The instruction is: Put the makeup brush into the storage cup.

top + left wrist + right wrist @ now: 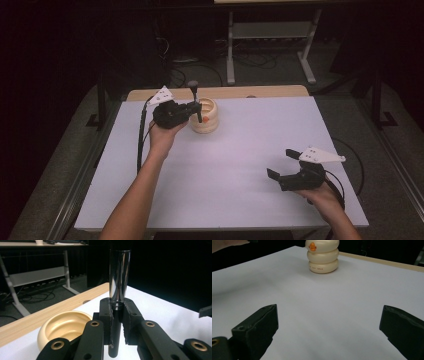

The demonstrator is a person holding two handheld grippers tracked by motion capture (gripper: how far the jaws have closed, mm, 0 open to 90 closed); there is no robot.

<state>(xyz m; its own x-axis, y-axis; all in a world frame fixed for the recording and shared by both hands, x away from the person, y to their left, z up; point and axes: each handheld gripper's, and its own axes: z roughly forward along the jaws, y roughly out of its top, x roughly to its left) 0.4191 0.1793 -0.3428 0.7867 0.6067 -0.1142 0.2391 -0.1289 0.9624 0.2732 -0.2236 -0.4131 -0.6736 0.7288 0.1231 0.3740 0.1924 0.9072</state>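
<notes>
One unreadable line on holder (323,269)

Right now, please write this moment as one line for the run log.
left gripper: shut on dark rod, upright beside cream holder | right gripper: open, empty, over white table

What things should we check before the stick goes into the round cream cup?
1. Left gripper is shut on the shiny dark rod: ok.
2. Rod is upright in the jaws: ok.
3. The cream ribbed cup stands upright on the white table: ok.
4. Cup's mouth is open and looks empty in the left gripper view: ok.
5. Rod's tip is right above the mouth: cannot tell.
6. Right gripper, open, is well away from the cup: ok.
</notes>
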